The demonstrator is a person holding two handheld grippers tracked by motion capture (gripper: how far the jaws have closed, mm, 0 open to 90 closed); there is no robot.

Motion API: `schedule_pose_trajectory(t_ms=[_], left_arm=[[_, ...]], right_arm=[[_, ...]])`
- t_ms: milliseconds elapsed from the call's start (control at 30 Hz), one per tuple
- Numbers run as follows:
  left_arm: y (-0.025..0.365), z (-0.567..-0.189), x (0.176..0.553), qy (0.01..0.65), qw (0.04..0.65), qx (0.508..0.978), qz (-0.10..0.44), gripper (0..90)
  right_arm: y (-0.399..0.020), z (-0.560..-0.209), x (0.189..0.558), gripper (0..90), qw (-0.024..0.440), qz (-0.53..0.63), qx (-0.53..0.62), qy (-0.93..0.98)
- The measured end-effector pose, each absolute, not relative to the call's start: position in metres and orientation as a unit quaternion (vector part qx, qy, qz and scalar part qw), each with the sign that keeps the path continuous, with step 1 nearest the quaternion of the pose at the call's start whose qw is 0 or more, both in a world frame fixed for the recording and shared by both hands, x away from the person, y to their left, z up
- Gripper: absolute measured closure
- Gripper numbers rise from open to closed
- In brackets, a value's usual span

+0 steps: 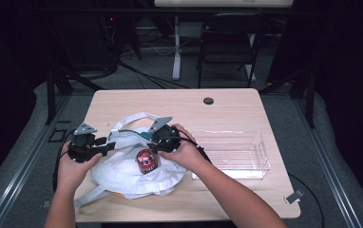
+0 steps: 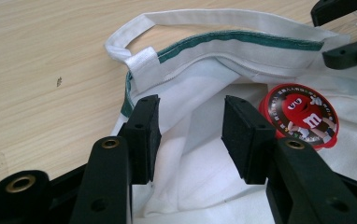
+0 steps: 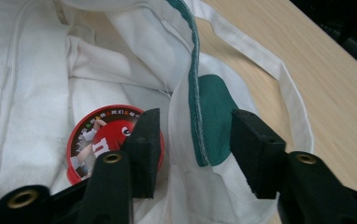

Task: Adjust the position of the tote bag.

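A person is working on a white cloth bag (image 1: 137,173) that is lying on the wooden table (image 1: 227,109), and a round red candy tub (image 1: 146,160) is sitting right in the mouth of the bag. It looks like the step in hand is opening the bag, so the tub can either go deeper in or come out; I cannot tell which. The left gripper (image 1: 104,144) is sitting at the left side of the bag, and the right gripper (image 1: 152,144) is sitting at the top edge, just beside the tub. In the left gripper view, the left gripper (image 2: 190,135) is standing with its jaws wide apart. White cloth is lying between them, but the pads are not pinching it. In the right gripper view, the right gripper (image 3: 196,149) is also standing with its jaws apart, and the bag's green-trimmed rim (image 3: 196,107) is running up between the two pads without being squeezed. The red tub (image 3: 103,140) is peeking out just behind the jaw on the left of that view. Next, I think the right jaws need to be closing on that rim, and then lifting it gently, while the left ones are grabbing the other side. A clear plastic tray (image 1: 236,152) is waiting on the right, well apart from the bag.
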State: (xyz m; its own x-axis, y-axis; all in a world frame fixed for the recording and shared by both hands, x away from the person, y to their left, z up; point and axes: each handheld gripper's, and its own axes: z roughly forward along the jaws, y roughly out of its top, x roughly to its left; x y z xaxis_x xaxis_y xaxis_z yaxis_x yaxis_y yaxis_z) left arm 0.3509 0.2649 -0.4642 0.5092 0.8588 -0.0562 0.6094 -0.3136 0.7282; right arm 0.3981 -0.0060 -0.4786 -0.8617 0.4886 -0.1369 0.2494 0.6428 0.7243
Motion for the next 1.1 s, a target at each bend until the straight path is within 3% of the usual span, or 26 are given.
schedule_pose_trajectory(t_ms=[433,600,1100], left_arm=[[0.265,-0.466,0.351,0.47,0.359,0.789,0.166,58.6],[0.266,-0.467,0.351,0.474,0.361,0.786,0.164,59.2],[0.266,-0.467,0.351,0.474,0.36,0.786,0.164,59.3]], right_arm=[[0.0,-0.489,0.412,67.6,0.127,0.36,0.226,0.896],[0.003,-0.492,0.414,76.5,0.132,0.349,0.228,0.9],[0.006,-0.497,0.42,86.8,0.146,0.331,0.242,0.9]])
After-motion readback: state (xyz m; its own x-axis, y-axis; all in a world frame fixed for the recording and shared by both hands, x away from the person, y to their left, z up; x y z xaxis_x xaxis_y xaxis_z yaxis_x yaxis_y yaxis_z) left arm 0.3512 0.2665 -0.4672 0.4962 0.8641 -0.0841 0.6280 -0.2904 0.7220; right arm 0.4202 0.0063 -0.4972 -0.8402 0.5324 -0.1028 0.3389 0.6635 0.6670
